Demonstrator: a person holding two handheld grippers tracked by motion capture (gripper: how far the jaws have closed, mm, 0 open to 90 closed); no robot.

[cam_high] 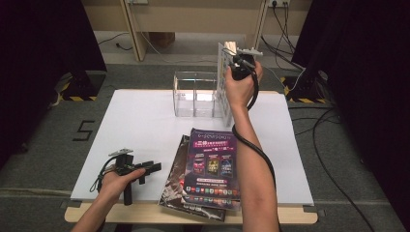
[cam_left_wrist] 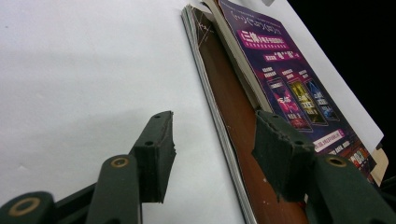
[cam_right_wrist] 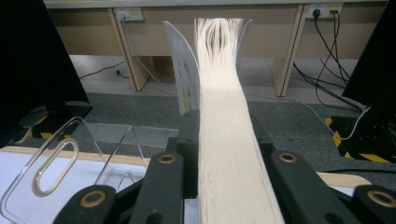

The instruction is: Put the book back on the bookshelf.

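Right gripper (cam_high: 231, 67) jaws clamped on upright book (cam_right_wrist: 224, 121); left gripper (cam_left_wrist: 212, 140) jaws wide, empty.

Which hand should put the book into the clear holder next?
The right. The right gripper already clamps a book upright, right beside the clear holder. The left gripper rests open by the magazines, holding nothing.
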